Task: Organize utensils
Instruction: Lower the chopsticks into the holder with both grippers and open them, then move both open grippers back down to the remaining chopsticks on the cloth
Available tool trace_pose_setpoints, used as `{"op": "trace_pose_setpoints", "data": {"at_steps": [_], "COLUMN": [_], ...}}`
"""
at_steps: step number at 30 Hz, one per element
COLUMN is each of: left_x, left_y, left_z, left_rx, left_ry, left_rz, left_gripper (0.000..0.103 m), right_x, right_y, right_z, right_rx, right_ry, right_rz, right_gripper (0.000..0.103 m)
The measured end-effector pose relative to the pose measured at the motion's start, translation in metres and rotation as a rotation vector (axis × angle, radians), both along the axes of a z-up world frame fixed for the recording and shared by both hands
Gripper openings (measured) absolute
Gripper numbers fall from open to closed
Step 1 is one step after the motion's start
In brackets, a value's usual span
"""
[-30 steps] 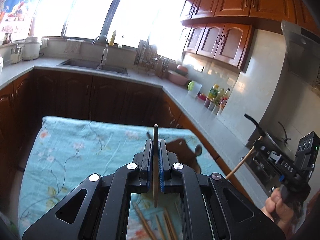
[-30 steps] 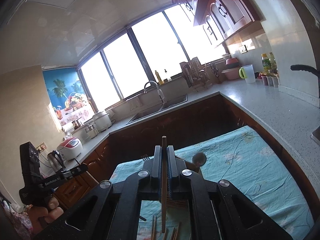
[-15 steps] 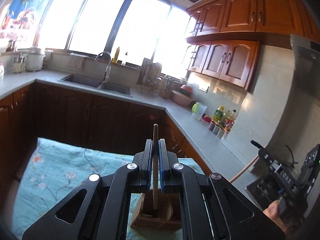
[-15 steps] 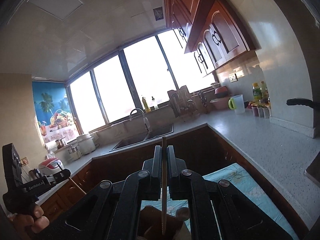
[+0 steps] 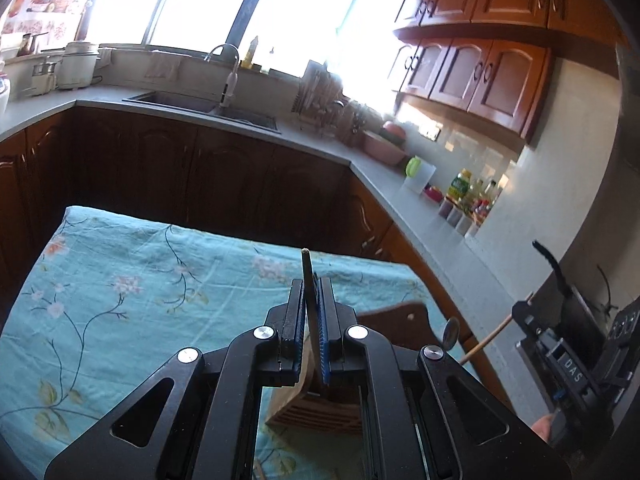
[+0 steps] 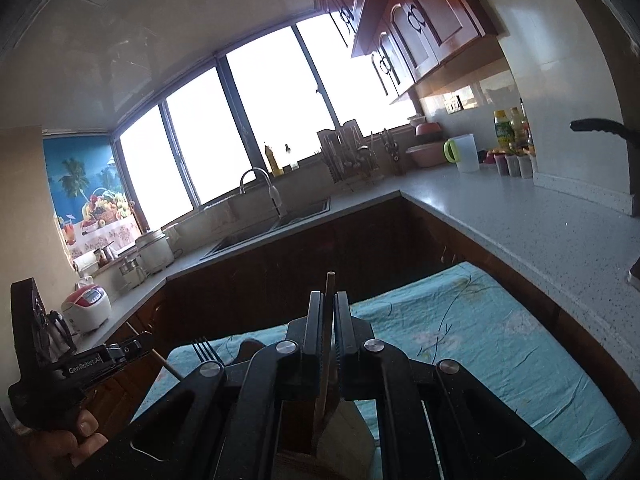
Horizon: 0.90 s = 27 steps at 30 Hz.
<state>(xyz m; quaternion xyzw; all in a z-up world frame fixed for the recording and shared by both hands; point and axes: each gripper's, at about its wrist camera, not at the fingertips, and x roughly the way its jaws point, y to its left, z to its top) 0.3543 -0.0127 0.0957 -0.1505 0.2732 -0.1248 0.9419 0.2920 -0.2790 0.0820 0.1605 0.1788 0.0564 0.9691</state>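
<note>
Both tongs clamped on a chopstick each, left tongs [image 5: 312,304] and right tongs [image 6: 329,320]. Sticks roughly upright, wooden holder [image 5: 316,412] right underneath, probably nearer the left.

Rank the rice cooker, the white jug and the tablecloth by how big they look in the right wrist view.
1. Tablecloth, by far.
2. Rice cooker.
3. Jug; close to the cooker in apparent size, and it stands farther off, so their true order is unsure.
</note>
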Motion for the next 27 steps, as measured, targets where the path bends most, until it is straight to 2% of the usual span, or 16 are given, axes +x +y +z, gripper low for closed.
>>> {"op": "trace_pose_setpoints", "data": {"at_steps": [3, 12, 13, 15, 16, 17, 18, 19, 20, 21, 23, 25, 27], "left_x": [-0.002, 0.000, 0.000, -0.001, -0.004, -0.007, -0.013, -0.016, -0.020, -0.023, -0.035, -0.045, -0.057], "left_y": [-0.006, -0.004, -0.004, -0.001, 0.001, 0.004, 0.007, 0.009, 0.011, 0.012, 0.017, 0.021, 0.028], "left_z": [-0.001, 0.003, 0.004, 0.005, 0.006, 0.008, 0.011, 0.013, 0.015, 0.016, 0.018, 0.018, 0.016], "left_rx": [0.036, 0.037, 0.031, 0.012, 0.007, 0.004, -0.007, -0.014, -0.019, -0.018, -0.012, -0.001, -0.001], "left_ry": [-0.006, 0.016, 0.022, 0.032, 0.028, 0.020, 0.006, 0.000, -0.001, -0.002, -0.021, -0.021, -0.028], "left_rz": [0.004, -0.006, -0.005, -0.008, -0.003, 0.011, 0.017, 0.014, 0.010, 0.013, 0.025, 0.042, 0.055], "left_gripper": [0.006, 0.006, 0.009, 0.030, 0.050, 0.060, 0.060, 0.062, 0.065, 0.073, 0.080, 0.089, 0.090], "right_x": [-0.002, 0.005, 0.005, 0.006, 0.006, 0.004, 0.003, -0.001, -0.006, -0.010, -0.021, -0.030, -0.042], "right_y": [-0.002, -0.006, -0.006, -0.008, -0.009, -0.010, -0.013, -0.015, -0.018, -0.020, -0.023, -0.026, -0.028], "right_z": [-0.002, 0.002, 0.001, 0.001, 0.001, 0.002, 0.002, 0.004, 0.006, 0.009, 0.014, 0.018, 0.021], "right_rx": [0.003, 0.017, 0.020, 0.031, 0.038, 0.044, 0.056, 0.074, 0.091, 0.098, 0.103, 0.117, 0.125], "right_ry": [0.008, 0.034, 0.036, 0.046, 0.048, 0.048, 0.044, 0.034, 0.017, 0.000, -0.027, -0.041, -0.057], "right_rz": [0.004, 0.011, 0.011, 0.018, 0.020, 0.019, 0.023, 0.027, 0.027, 0.020, 0.014, 0.017, 0.013], "right_gripper": [0.005, 0.006, 0.007, 0.011, 0.013, 0.022, 0.042, 0.053, 0.071, 0.075, 0.079, 0.089, 0.098]}}
